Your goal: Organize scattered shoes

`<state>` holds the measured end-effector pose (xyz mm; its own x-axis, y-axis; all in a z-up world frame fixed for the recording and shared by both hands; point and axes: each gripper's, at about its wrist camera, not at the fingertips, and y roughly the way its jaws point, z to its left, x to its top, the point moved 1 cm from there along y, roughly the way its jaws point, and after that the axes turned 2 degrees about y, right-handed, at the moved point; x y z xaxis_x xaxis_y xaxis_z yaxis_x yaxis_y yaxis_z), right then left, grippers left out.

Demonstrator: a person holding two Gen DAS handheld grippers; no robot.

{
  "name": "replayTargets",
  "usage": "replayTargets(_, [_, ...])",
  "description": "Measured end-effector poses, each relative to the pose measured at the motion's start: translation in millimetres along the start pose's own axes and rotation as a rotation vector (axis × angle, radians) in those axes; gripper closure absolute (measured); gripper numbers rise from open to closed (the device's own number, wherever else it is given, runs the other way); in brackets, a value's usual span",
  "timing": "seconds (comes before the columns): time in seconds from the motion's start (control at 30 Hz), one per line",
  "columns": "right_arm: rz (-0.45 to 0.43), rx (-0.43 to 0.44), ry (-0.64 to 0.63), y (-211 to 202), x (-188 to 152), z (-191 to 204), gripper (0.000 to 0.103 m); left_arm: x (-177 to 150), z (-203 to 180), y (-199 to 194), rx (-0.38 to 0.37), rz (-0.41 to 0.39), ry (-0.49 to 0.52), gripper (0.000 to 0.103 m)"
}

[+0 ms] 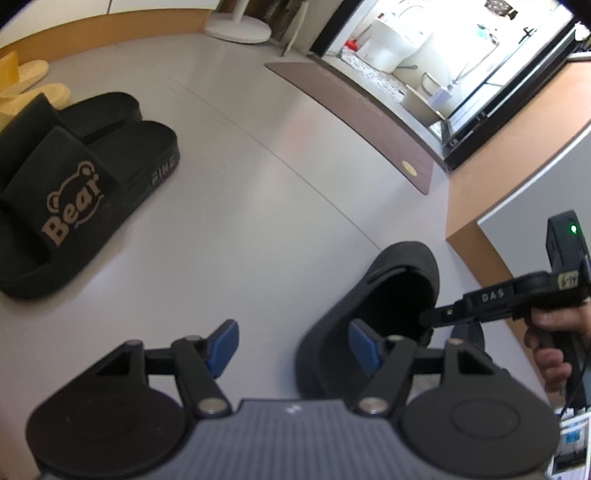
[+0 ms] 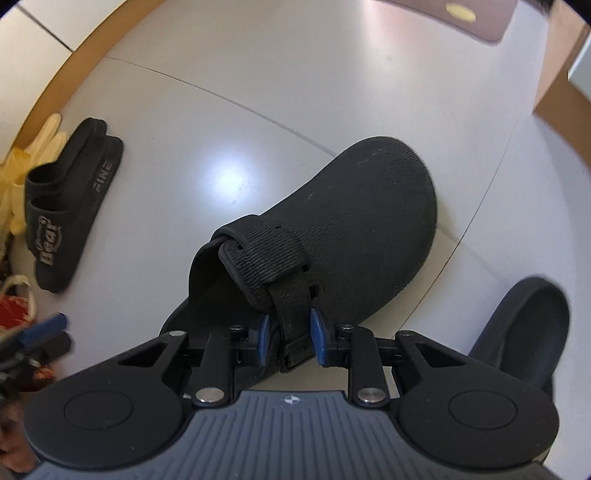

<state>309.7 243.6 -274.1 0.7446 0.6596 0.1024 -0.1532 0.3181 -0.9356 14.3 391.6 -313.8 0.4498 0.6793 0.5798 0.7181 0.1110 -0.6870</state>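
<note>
A black clog (image 2: 369, 221) lies on the grey floor. My right gripper (image 2: 291, 339) points down at it, its blue pads shut on the clog's black strap (image 2: 291, 306). A second black clog (image 2: 528, 332) lies just to the right. In the left wrist view the clog (image 1: 388, 288) is at lower right, and the right gripper (image 1: 428, 317) reaches into its opening from the right, held by a hand (image 1: 554, 332). My left gripper (image 1: 295, 347) hovers open just left of the clog, with only floor between its pads.
A pair of black "Bear" slides (image 1: 74, 177) stands at the left beside yellow slippers (image 1: 33, 92). A brown doormat (image 1: 369, 122) lies before a bathroom doorway. A fan base (image 1: 238, 29) stands at the back, and a white cabinet (image 1: 535, 206) at the right.
</note>
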Motion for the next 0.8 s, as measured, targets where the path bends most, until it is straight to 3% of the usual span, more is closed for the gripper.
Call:
replayTargets(0.17, [0.034, 0.107, 0.103, 3.0, -6.4, -8.8, 0.081, 2.3, -3.1, -0.7, 0.008, -0.008, 0.007, 0.034])
replayTargets(0.27, [0.051, 0.133, 0.072, 0.6, -7.3, -8.4, 0.079, 2.4, -4.0, -1.2, 0.004, -0.003, -0.013, 0.034])
replayTargets(0.33, [0.081, 0.129, -0.036, -4.5, -9.4, 1.7, 0.078, 2.1, -4.3, -1.3, -0.002, -0.001, -0.028, 0.034])
replayTargets(0.4, [0.089, 0.097, -0.164, -10.0, -10.2, 11.2, 0.065, 2.3, -6.6, -1.9, 0.011, -0.009, -0.028, 0.034])
replayTargets(0.47, [0.084, 0.05, -0.293, -15.1, -11.5, 21.0, 0.04, 2.7, -6.5, -1.7, 0.011, -0.011, -0.036, 0.034])
replayTargets(0.57, [0.057, -0.05, -0.492, -19.2, -16.6, 30.4, 0.029, 1.6, -5.7, -0.7, 0.017, -0.007, -0.031, 0.034])
replayTargets(0.67, [-0.034, -0.195, -0.73, -15.8, -30.3, 37.1, 0.017, -0.1, -3.9, 0.3, 0.022, -0.001, -0.031, 0.033])
replayTargets(0.8, [-0.104, -0.292, -1.014, -4.3, -50.4, 40.9, 0.014, -2.0, 0.8, 0.7, 0.036, 0.002, -0.039, 0.032])
